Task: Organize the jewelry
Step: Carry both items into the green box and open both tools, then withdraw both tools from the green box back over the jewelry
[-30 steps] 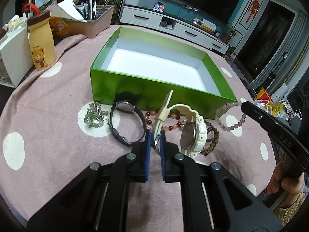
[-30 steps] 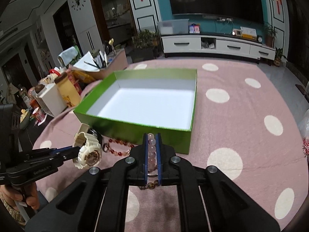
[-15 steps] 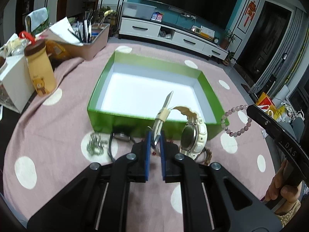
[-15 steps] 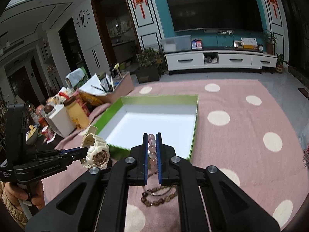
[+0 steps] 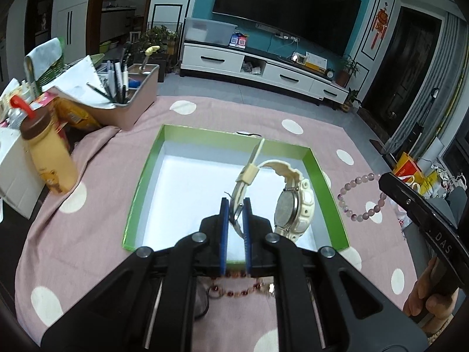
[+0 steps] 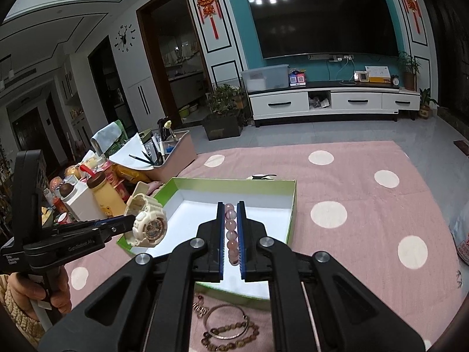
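My left gripper (image 5: 234, 205) is shut on the strap of a cream watch (image 5: 294, 208) and holds it in the air above the open green box (image 5: 132, 205) with a white floor. The watch also shows in the right wrist view (image 6: 148, 224). My right gripper (image 6: 230, 208) is shut on a pink bead bracelet (image 6: 231, 234), also raised over the box (image 6: 291, 214); the bracelet hangs at the right in the left wrist view (image 5: 362, 195). A red bead bracelet (image 5: 240, 286) lies on the cloth below the left gripper.
A metal bangle and brown bead bracelets (image 6: 228, 334) lie on the pink dotted tablecloth (image 6: 366, 220) in front of the box. A yellow bear bottle (image 5: 49, 158), a white carton (image 5: 11, 170) and a pen tray (image 5: 123, 99) stand at the left.
Both grippers have risen from the cloth and moved forward over the box, the left with the watch and the right with the pink bracelet. The other jewelry stays on the cloth.
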`<state>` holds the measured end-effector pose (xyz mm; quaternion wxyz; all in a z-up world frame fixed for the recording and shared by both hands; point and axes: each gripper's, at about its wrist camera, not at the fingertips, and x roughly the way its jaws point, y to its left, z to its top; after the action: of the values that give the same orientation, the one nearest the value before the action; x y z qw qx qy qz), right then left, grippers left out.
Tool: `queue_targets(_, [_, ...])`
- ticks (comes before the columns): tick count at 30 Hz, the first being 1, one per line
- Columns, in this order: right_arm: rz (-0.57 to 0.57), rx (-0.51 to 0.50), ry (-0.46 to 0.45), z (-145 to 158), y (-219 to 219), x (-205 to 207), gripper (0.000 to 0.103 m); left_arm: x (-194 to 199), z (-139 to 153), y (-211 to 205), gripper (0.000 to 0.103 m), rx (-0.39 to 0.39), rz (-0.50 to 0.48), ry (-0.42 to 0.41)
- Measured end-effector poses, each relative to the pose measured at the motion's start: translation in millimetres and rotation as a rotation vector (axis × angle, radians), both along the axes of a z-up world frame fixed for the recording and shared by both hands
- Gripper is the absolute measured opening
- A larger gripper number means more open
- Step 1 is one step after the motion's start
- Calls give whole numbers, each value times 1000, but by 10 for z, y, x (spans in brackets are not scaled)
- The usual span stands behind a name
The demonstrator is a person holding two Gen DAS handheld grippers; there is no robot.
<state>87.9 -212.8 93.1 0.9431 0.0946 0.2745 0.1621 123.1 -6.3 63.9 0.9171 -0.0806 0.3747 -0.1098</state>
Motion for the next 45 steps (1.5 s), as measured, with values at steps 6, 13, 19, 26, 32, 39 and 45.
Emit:
queue_targets(6, [8, 3, 53, -115, -8, 253, 7, 285, -120, -119, 9, 32, -2, 23])
queue_targets(13, [28, 24, 170, -467, 56, 501, 8, 546, -366, -222, 12, 84, 7, 78])
queue_targets(19, [-14, 42, 199, -599, 39, 437, 37, 551, -449, -203, 31, 104, 18, 86])
queue_targets(26, [-25, 63, 152, -521, -2, 91, 46, 332, -397, -96, 68, 115, 44, 72])
queue_targets(32, [-53, 40, 111, -427, -80, -271, 64, -4, -409, 3, 90, 119, 56, 84])
queue_targets(39, [-67, 0, 101, -404, -89, -634, 80, -352, -479, 118, 97, 118, 59, 123])
queue_targets(45, [-55, -21, 105, -429, -42, -858, 84, -567, -498, 213, 101, 114, 63, 142])
